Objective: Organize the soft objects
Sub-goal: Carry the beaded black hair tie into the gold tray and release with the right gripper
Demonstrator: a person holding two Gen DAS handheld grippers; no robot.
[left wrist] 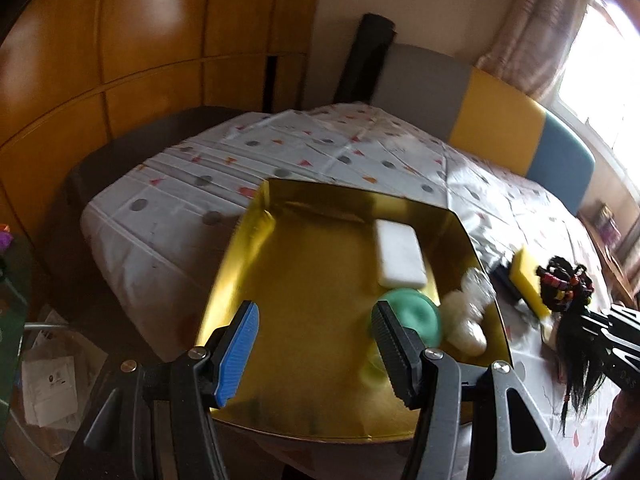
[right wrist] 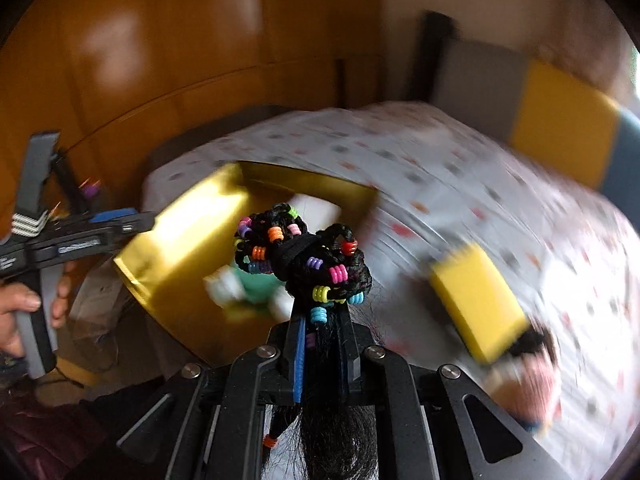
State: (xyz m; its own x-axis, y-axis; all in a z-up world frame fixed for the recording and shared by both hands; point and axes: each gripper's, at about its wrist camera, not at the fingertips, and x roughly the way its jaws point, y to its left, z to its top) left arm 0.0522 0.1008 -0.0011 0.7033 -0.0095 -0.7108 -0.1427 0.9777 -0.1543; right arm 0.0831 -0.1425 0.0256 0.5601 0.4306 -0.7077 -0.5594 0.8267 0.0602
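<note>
A gold box (left wrist: 304, 280) sits on the patterned tablecloth and holds a white sponge (left wrist: 400, 254), a green round soft thing (left wrist: 416, 316) and a white fluffy toy (left wrist: 466, 320). My left gripper (left wrist: 316, 352) is open and empty above the box's near end. My right gripper (right wrist: 324, 340) is shut on a black hairpiece with coloured beads (right wrist: 304, 256), held in the air right of the box; it also shows in the left wrist view (left wrist: 568, 284). A yellow sponge (right wrist: 478, 304) lies on the cloth to the right.
The table's left edge (left wrist: 100, 240) drops to a floor with papers (left wrist: 52, 384). Wooden cabinets (left wrist: 120, 40) stand behind. A grey, yellow and blue cushion (left wrist: 496, 124) lies at the table's far side. A small doll-like thing (right wrist: 532, 384) lies near the yellow sponge.
</note>
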